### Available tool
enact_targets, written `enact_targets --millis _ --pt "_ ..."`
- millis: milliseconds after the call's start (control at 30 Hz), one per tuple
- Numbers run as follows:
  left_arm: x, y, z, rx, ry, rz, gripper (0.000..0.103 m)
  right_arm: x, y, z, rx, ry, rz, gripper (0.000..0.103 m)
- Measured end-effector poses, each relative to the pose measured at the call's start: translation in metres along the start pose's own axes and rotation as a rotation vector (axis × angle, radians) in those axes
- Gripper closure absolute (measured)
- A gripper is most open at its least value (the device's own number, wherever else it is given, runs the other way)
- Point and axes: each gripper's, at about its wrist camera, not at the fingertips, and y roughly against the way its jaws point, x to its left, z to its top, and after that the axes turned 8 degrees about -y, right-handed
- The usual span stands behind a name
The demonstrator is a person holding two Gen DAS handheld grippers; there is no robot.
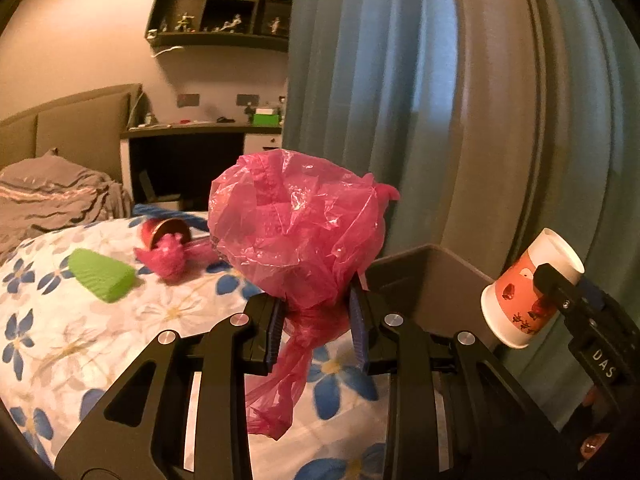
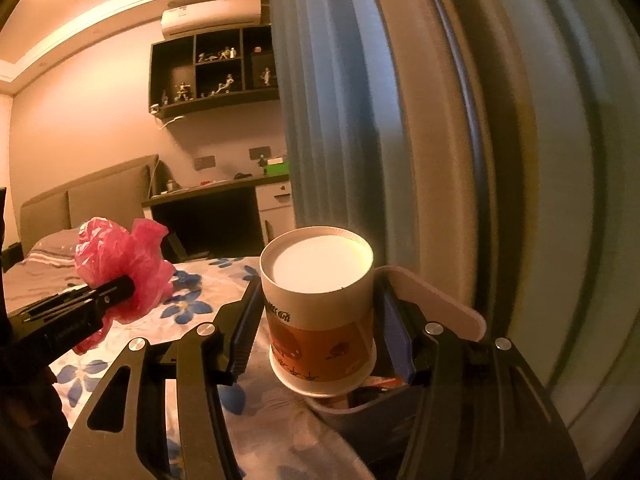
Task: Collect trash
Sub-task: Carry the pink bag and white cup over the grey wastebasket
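My left gripper (image 1: 318, 320) is shut on a crumpled pink plastic bag (image 1: 296, 232), which balloons above the fingers and trails a tail below them. It hangs over the flowered bedspread (image 1: 80, 340), close to a grey bin (image 1: 432, 280) at the bed's edge. My right gripper (image 2: 320, 332) is shut on a white paper cup (image 2: 320, 312) with an orange printed band, held above the bin (image 2: 440, 308). In the left wrist view the cup (image 1: 524, 292) lies tilted at the right. In the right wrist view the bag (image 2: 124, 272) is at the left. Still on the bed lie a green wedge (image 1: 102, 276), a red cup (image 1: 166, 232) on its side and a pink wad (image 1: 168, 258).
Blue-grey curtains (image 1: 420, 100) hang right behind the bin. A headboard (image 1: 72, 128) and rumpled grey bedding (image 1: 52, 196) are at the far left. A dark desk (image 1: 192, 148) and wall shelves with figurines (image 1: 224, 4) stand at the back.
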Motion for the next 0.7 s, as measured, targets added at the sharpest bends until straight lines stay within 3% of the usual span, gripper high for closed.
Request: enact_targets --millis 700 --pt "-0.055 -0.052 0.013 -0.008 -0.059 -0.124 0.075 -0.045 -0.025 0.007 -0.039 -0.001 -0.100 0.048"
